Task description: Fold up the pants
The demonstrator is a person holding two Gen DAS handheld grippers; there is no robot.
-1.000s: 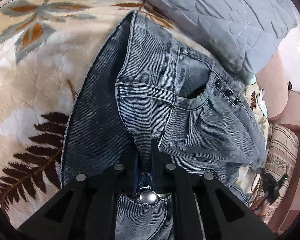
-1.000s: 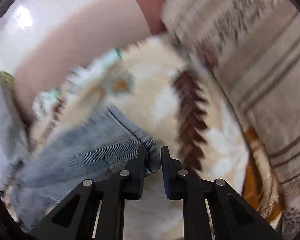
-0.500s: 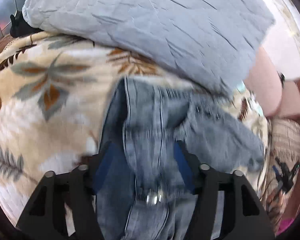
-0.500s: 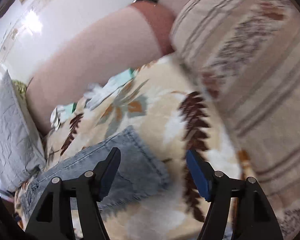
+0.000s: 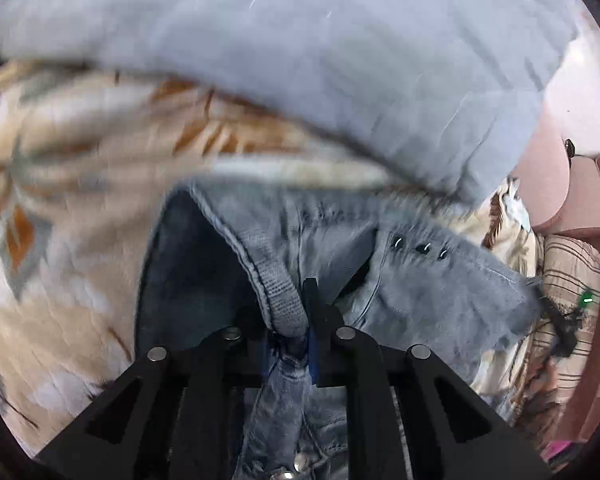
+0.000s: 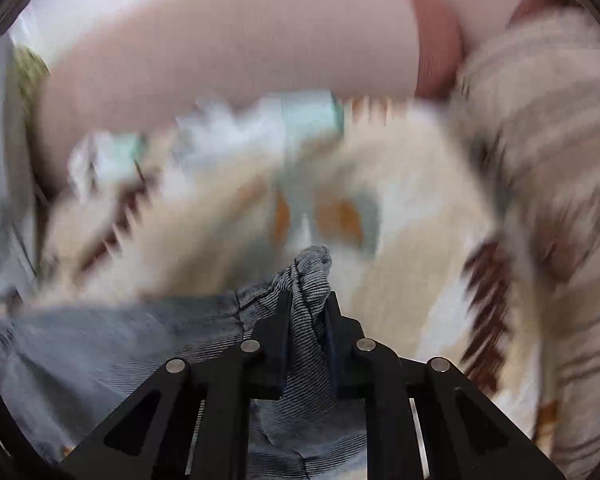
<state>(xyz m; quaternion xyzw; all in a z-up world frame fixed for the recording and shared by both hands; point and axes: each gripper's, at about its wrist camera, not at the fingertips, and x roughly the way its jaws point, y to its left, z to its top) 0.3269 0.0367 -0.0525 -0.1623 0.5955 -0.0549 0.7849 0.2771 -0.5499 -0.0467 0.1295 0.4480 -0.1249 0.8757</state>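
Both grippers are clamped on the pants (image 5: 420, 280) right now: the left gripper (image 5: 296, 320) has its jaws pinched shut on the thick waistband edge, and the right gripper (image 6: 306, 312) has its jaws closing on a bunched corner of denim at the leg end, cloth squeezed between them. The jeans lie across the leaf-patterned blanket (image 5: 60, 240) on the bed, with a grey pillow (image 5: 300, 60) on the far side. This is soft, fairly weighty denim, so I'd expect it to sag and drag between the two holds rather than keep its shape. Seams and hems look like the best grip: doubled cloth, less likely to slip. The right hold looks thinner and could pull free under a tug.
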